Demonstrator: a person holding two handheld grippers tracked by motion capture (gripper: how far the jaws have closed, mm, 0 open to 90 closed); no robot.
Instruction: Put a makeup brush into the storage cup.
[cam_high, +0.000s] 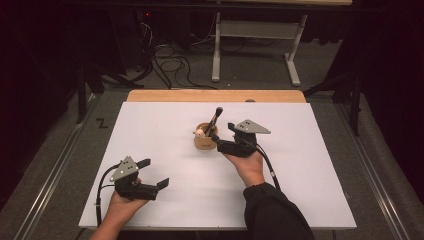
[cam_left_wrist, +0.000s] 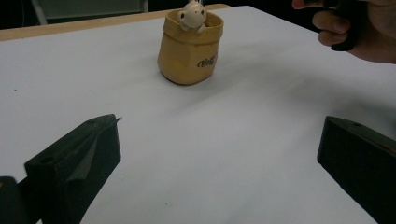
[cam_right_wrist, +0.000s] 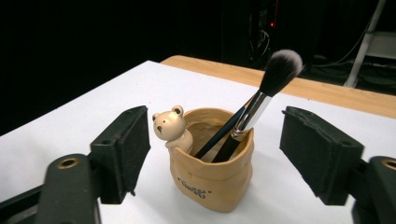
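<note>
Right gripper view: right gripper (cam_right_wrist: 212, 154) jaws wide, empty. Makeup brush (cam_right_wrist: 259, 100) looks light, bristles soft; grip ferrule. Left gripper (cam_left_wrist: 219, 161) wide.

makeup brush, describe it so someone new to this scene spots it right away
On the white table, near its middle, stands a tan bear pot. The makeup brush leans out of it, with a chrome collar and a dark, white-tipped tuft, beside a thinner dark handle.

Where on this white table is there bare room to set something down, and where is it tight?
Bare white table lies right of the right gripper out to the right edge, across the far left corner, and between the left gripper and the cup. It is crowded in the middle, where the right gripper's open jaws flank the cup with its brush and bear figure.
</note>
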